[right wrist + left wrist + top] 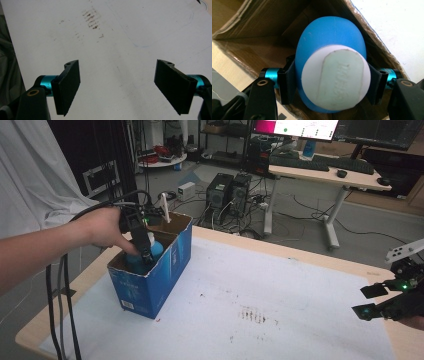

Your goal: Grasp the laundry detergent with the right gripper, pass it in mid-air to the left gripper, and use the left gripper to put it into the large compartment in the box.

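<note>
both jaws of the left gripper (pixel 329 85) pressed against the sides of a blue bottle (pixel 329 45), one black pad on each flank, just below its white cap (pixel 335 77). the cap faced the left gripper view, with raised lettering on its oval top that was too blurred to read. the bottle stood inside a cardboard box (pixel 242 32), whose brown inner walls rose around it.

from the high view, the left gripper (pixel 142 247) reached down into the open top of the box (pixel 165 270), blue on the outside, which sat near the left end of the table (pixel 325 265). the left hand (pixel 102 227) held the gripper above the box rim, and the blue bottle (pixel 156 251) showed beside the jaws.

the right gripper (pixel 117 85) had its jaws spread wide with nothing between them, hovering above the white table cover (pixel 120 30), near a patch of brown smudges (pixel 91 18). in the high view the right gripper (pixel 382 300) sat at the right edge of the table, well apart from the box.
</note>
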